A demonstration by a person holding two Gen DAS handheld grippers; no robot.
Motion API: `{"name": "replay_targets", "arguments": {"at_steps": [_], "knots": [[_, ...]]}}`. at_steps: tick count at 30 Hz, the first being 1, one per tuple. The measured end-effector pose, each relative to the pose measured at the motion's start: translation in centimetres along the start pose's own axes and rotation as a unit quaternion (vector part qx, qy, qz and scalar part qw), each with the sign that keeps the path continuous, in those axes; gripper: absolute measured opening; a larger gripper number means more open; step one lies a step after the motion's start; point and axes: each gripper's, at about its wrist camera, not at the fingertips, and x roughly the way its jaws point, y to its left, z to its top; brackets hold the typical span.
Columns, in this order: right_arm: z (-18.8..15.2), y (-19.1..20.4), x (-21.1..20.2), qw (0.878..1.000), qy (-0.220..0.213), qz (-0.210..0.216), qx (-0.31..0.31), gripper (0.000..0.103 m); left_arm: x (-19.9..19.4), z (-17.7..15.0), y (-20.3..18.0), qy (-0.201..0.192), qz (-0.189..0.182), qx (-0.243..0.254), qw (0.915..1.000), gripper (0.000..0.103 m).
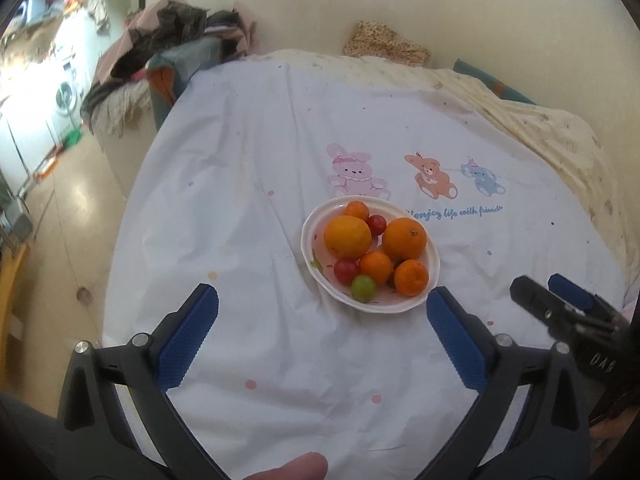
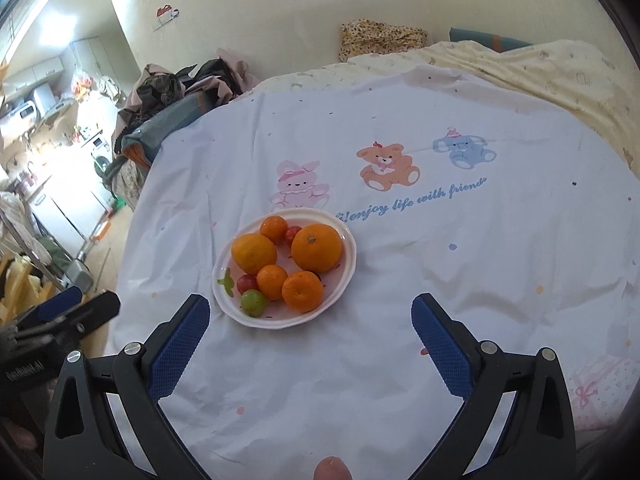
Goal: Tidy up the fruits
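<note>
Left wrist view shows the white bowl point(image 1: 434, 270) of fruit on the bed sheet point(image 1: 240, 200), just ahead and a little right of the left gripper point(image 1: 322, 300), whose jaws are spread wide and hold nothing. The right gripper point(image 2: 310, 312) is wide apart too, with the bowl ahead and to its left. Both look about equally near; the green grape point(image 1: 363, 288) sits closest.

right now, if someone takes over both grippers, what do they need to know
Left gripper: open, empty, hovering over the sheet just short of the plate.
Right gripper: open, empty, also just short of the plate.
Fruit: all on the plate: two large oranges, three small ones, two red round fruits, one green one.
Done: nothing sorted that I can see.
Left: all the organizing; no other container is in view.
</note>
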Motion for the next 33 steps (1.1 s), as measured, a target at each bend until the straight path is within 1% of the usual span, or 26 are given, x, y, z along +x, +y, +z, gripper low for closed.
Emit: {"name": "replay_targets", "arguments": {"at_steps": [4, 9, 33], "knots": [[0.03, 0.10, 0.04, 1.000, -0.003, -0.001, -0.002, 0.103, 0.23, -0.16, -0.05, 0.003, 0.006, 0.006, 1.0000, 0.103], [-0.08, 0.40, 0.18, 1.000, -0.002, -0.003, -0.010, 0.103, 0.19, -0.26, -0.22, 0.005, -0.001, 0.006, 1.0000, 0.103], [-0.16, 0.41, 0.17, 1.000, -0.002, -0.007, -0.013, 0.103, 0.17, -0.28, -0.11, 0.004, 0.001, 0.006, 1.0000, 0.103]]}}
